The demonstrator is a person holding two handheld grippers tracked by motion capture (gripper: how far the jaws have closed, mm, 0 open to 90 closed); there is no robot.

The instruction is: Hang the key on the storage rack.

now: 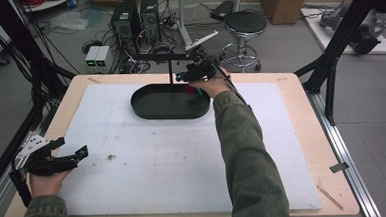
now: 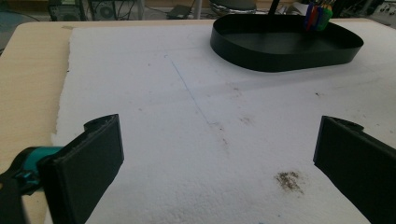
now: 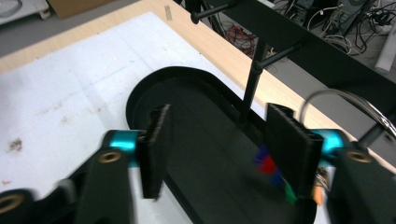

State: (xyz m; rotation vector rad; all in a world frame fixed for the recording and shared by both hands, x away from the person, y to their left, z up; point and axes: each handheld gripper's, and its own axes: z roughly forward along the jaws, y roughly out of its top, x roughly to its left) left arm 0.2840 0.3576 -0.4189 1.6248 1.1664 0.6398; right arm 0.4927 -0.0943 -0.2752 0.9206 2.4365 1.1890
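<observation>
High view: a white foam mat [image 1: 183, 159] covers a wooden table [image 1: 328, 146]. Upper centre of the frame, a black oval tray [image 1: 151, 108] lies on the mat, with a thin black stand [image 1: 171, 64] rising behind it. The right gripper [image 1: 187, 78] hovers over the tray's right end, above a small bundle of coloured pieces [image 1: 194, 92]. The left gripper [image 1: 76, 154] rests at the lower left, near the mat's edge, well apart from the tray. Right gripper view: its jaws stand apart over the tray, clamping nothing; the coloured pieces [image 3: 271, 168] blur at lower right, beside the right jaw. Left gripper view: jaws wide apart over bare mat, tray [image 2: 280, 53] at upper right.
</observation>
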